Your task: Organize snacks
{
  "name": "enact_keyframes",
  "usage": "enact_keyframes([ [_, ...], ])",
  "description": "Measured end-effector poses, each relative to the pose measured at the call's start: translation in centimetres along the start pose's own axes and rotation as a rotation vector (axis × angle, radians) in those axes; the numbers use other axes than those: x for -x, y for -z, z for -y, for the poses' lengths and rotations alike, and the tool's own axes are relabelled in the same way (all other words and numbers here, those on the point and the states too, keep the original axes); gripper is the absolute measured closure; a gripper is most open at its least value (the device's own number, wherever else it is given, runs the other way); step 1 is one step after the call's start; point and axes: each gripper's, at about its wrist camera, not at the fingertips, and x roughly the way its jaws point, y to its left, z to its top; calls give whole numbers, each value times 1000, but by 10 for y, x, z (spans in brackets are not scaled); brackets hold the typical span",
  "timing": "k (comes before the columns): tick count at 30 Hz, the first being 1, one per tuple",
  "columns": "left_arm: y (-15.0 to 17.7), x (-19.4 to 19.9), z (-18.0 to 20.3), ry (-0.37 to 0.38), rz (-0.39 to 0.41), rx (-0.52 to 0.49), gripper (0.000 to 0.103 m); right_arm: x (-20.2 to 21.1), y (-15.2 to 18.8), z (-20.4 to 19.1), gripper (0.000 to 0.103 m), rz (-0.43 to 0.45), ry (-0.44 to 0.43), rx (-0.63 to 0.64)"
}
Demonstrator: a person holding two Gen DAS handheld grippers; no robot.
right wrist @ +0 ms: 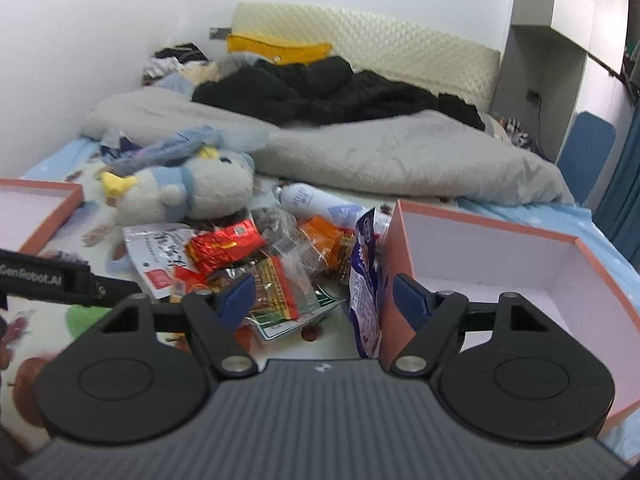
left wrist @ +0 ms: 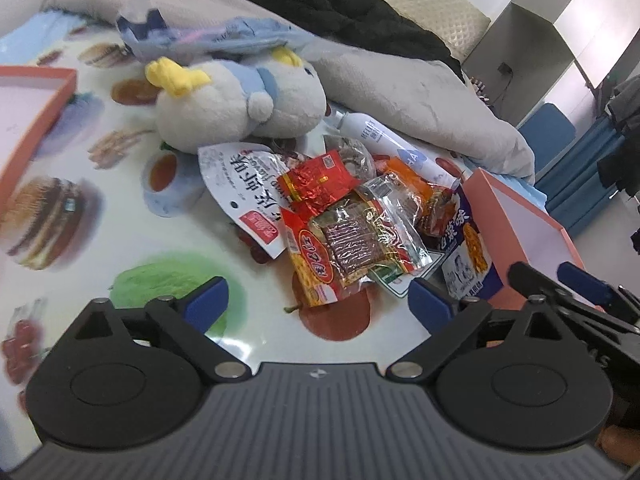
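A heap of snack packets (left wrist: 352,216) lies on the food-print sheet just ahead of my left gripper (left wrist: 318,300), which is open with nothing between its fingers. The heap holds a white pouch (left wrist: 240,184), a red foil pack (left wrist: 320,180) and a clear-wrapped brown bar (left wrist: 356,240). A purple bag (right wrist: 366,280) leans against the left wall of an orange box (right wrist: 480,220) with a white inside. My right gripper (right wrist: 324,292) is open, with that bag and the box wall in the gap, untouched. In the left wrist view the right gripper (left wrist: 554,276) shows beside that box. A second orange box (left wrist: 36,100) sits far left.
A white and blue plush toy (left wrist: 240,108) and a white spray bottle (left wrist: 384,136) lie right behind the heap. A grey blanket (right wrist: 400,152) and black clothing (right wrist: 320,88) cover the back of the bed. A blue chair (right wrist: 584,148) stands off the right edge.
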Motion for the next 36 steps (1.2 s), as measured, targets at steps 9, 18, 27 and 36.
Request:
enact_keyframes([
  [9,-3,-61,-12,70,-83,60,29,-53,5,-20,41,-45,106,160],
  [18,-6,-93,-18,116,-131,95,49,-87,17,-35,41,-56,193,269],
  [27,-5,-106,-9,103,-139,87,75,-107,25,-35,66,-89,222,314],
  [36,4,-90,-9,83,-114,100,98,-85,20,-32,96,-74,205,292],
])
